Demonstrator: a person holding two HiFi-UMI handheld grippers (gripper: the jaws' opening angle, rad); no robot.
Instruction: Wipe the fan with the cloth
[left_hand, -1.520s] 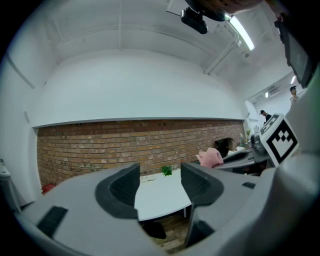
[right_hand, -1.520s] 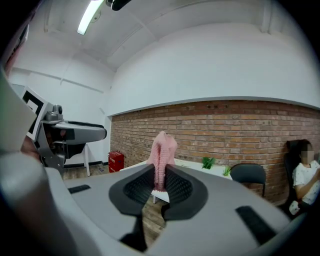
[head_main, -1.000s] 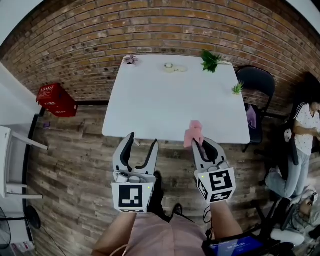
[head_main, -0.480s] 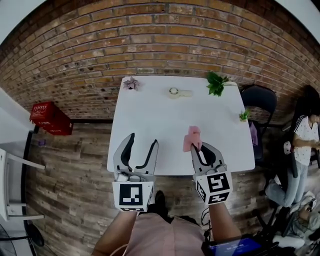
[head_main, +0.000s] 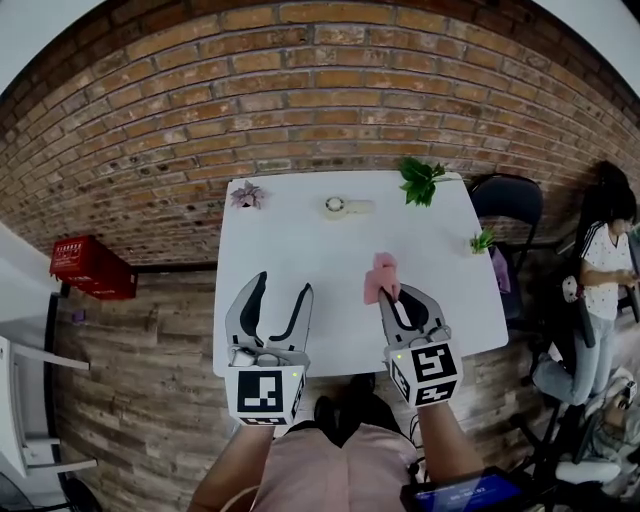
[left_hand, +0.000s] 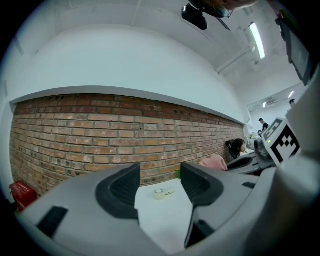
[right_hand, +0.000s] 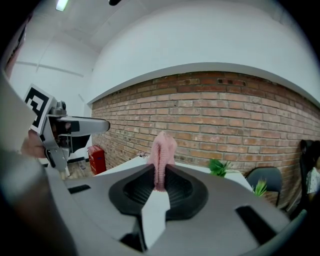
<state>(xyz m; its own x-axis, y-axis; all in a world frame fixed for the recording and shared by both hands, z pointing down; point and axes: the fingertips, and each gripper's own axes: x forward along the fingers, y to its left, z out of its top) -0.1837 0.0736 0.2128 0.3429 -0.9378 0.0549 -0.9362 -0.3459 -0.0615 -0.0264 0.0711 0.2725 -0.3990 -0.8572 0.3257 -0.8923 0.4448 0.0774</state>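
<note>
Fan (head_main: 340, 206) not yet touched, by my reading; the step in hand is the approach. Nearest me, the right gripper (head_main: 394, 294) is clenched on the pink cloth (head_main: 381, 275), which stands up from the jaws as a folded tuft. The right gripper view confirms the pads pinching its lower end. To wipe well, I should keep that pinch firm and present the free tuft, not the jaw tips, to the fan. The left gripper (head_main: 284, 286) is released, jaws apart with nothing between them. I would send it ahead to steady the fan, since so light an item will likely skid under a wipe. The white table (head_main: 290, 250) is bare along the line of reach. The fan lies flat near the table's far edge, between a small pink plant (head_main: 246, 194) and a leafy green plant (head_main: 419, 180), apart from both; strokes should keep clear of them. Pose: my left forearm (head_main: 235, 465) and right forearm (head_main: 447, 450) extend forward side by side. Both grippers sit over the near part of the table, the left about level, the right tipped slightly down.
</note>
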